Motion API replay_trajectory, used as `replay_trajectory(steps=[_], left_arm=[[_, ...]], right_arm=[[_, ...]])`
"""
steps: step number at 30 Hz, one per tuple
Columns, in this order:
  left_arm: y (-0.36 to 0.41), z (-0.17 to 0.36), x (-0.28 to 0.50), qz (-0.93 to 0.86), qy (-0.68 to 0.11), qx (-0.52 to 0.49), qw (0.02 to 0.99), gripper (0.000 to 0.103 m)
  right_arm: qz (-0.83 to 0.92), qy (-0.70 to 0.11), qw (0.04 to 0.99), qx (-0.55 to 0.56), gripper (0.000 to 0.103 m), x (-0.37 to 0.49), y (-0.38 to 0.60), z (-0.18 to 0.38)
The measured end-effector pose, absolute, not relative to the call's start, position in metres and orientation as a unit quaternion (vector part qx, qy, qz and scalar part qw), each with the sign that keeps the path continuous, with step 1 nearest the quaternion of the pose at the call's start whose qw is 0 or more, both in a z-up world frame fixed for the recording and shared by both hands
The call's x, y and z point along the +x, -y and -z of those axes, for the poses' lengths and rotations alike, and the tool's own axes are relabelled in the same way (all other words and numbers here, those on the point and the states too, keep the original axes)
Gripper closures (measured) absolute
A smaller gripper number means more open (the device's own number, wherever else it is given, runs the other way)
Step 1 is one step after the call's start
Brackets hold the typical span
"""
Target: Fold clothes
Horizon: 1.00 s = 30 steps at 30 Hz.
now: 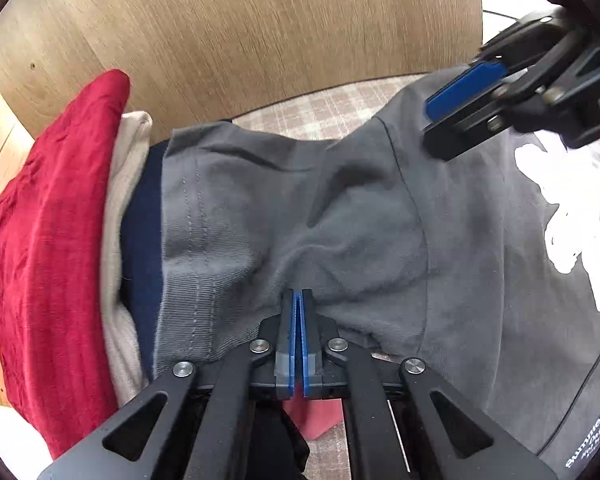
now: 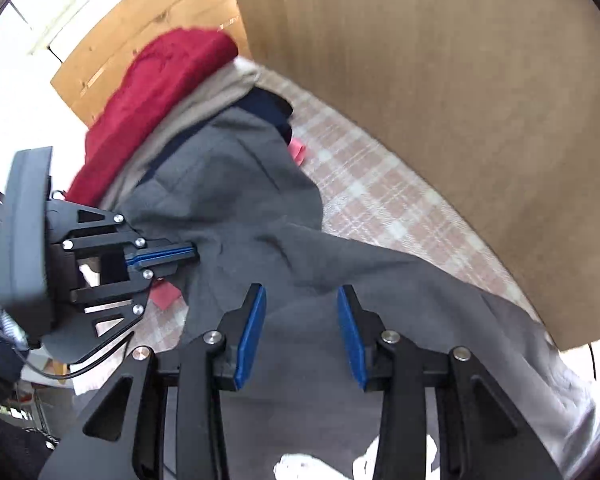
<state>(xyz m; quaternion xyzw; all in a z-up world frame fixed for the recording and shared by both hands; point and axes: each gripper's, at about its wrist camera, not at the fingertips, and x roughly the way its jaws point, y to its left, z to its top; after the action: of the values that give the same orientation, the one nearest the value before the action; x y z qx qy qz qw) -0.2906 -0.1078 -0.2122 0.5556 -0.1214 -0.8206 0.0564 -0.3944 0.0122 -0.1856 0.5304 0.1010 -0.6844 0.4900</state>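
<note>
Left claw [image 1: 299, 300] pinches a sleeve of the grey shirt [image 1: 480, 240]. Right claw [image 2: 302, 332] hangs over the shirt with its 2 fingers wide apart, holding nothing. Shirt lies rumpled on the checked cloth [image 2: 380, 200], not yet folded neatly. Beside the shirt sits a pile of 3 clothes [image 1: 52, 240]. No boxes or baskets show.

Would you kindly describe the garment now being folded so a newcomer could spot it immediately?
On the plaid-covered surface before the wooden panel, beside the stacked clothes topped by a red garment, lies the grey T-shirt. It alone bears a white print, and the left gripper pinches it.
</note>
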Motion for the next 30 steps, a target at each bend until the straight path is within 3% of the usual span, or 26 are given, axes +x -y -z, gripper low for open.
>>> replay_trajectory(steps=[4,5,6,12,15,21,25,30], left_arm=[[0.1,0.184,-0.266,0.843,0.09,0.53,0.029,0.078],[0.096,0.178,-0.259,0.847,0.08,0.525,0.015,0.069],[0.091,0.171,-0.252,0.851,0.069,0.52,0.001,0.066],[0.046,0.156,-0.215,0.849,0.023,0.517,-0.104,0.064],[0.009,0.157,-0.201,0.834,0.037,0.528,-0.155,0.064],[-0.078,0.149,-0.172,0.817,0.088,0.522,-0.227,0.064],[-0.126,0.138,-0.155,0.816,0.097,0.511,-0.251,0.064],[-0.16,0.141,-0.141,0.828,0.095,0.506,-0.224,0.055]], right_arm=[[0.728,-0.024,0.422,0.54,0.058,-0.364,-0.132,0.165],[0.739,-0.008,0.396,0.544,0.058,-0.354,-0.164,0.162],[0.752,0.003,0.362,0.551,0.058,-0.345,-0.198,0.162],[0.785,0.114,0.143,0.593,0.058,-0.246,-0.386,0.176],[0.8,0.141,0.068,0.579,0.058,-0.197,-0.451,0.167],[0.842,0.122,0.037,0.525,0.058,-0.166,-0.5,0.13],[0.851,0.067,0.058,0.517,0.058,-0.2,-0.5,0.124],[0.848,0.052,0.077,0.521,0.058,-0.275,-0.508,0.156]])
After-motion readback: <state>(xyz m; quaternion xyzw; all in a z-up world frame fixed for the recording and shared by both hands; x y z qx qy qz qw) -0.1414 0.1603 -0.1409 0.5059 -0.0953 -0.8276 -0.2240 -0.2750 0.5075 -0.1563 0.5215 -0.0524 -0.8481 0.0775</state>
